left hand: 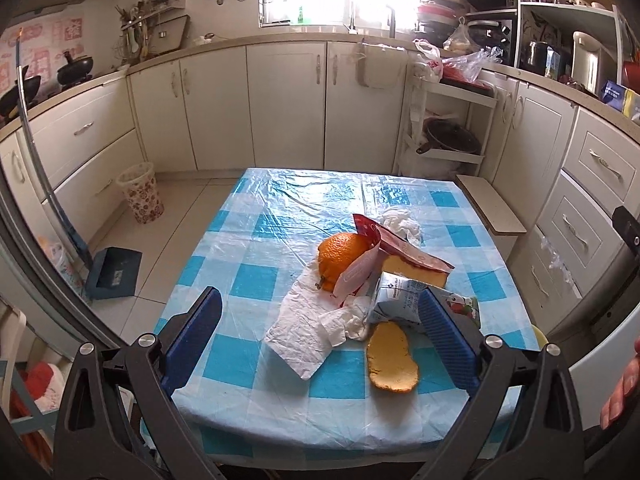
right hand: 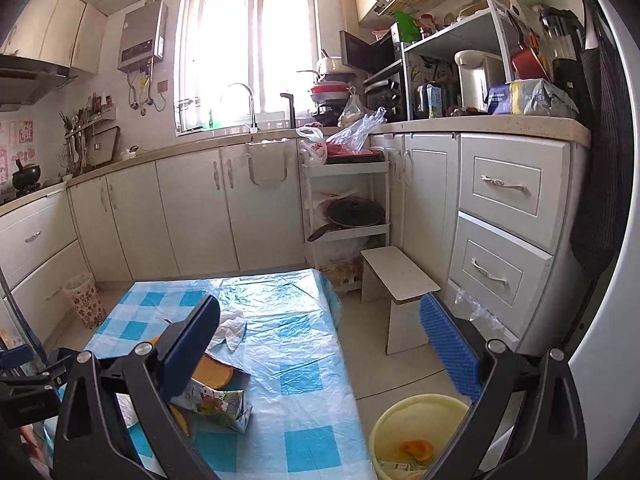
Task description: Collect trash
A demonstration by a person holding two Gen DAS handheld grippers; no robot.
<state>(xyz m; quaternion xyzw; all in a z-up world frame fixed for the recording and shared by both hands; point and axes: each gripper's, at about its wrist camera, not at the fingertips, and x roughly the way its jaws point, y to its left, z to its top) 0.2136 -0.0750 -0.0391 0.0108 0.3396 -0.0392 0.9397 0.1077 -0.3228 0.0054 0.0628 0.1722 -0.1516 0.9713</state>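
Observation:
On the blue checked table (left hand: pixel 248 284) lies a heap of trash: an orange (left hand: pixel 340 258), a red and white wrapper (left hand: pixel 394 252), a crushed drink carton (left hand: pixel 394 300), a white paper towel (left hand: pixel 300 328), an orange peel (left hand: pixel 392 358) and a crumpled tissue (left hand: pixel 400 222). My left gripper (left hand: pixel 320 296) is open above the near table edge, its blue pads either side of the heap and touching nothing. My right gripper (right hand: pixel 320 300) is open and empty over the table's right edge. A yellow bucket (right hand: pixel 384 432) with scraps inside stands on the floor below it. The carton (right hand: pixel 218 400) lies by its left finger.
A flowered wastebasket (left hand: pixel 140 194) and a blue dustpan (left hand: pixel 114 276) are on the floor at the left. A small white stool (right hand: pixel 396 276) stands by the table's far right corner. Cabinets ring the room. A hand (left hand: pixel 622 388) shows at the right edge.

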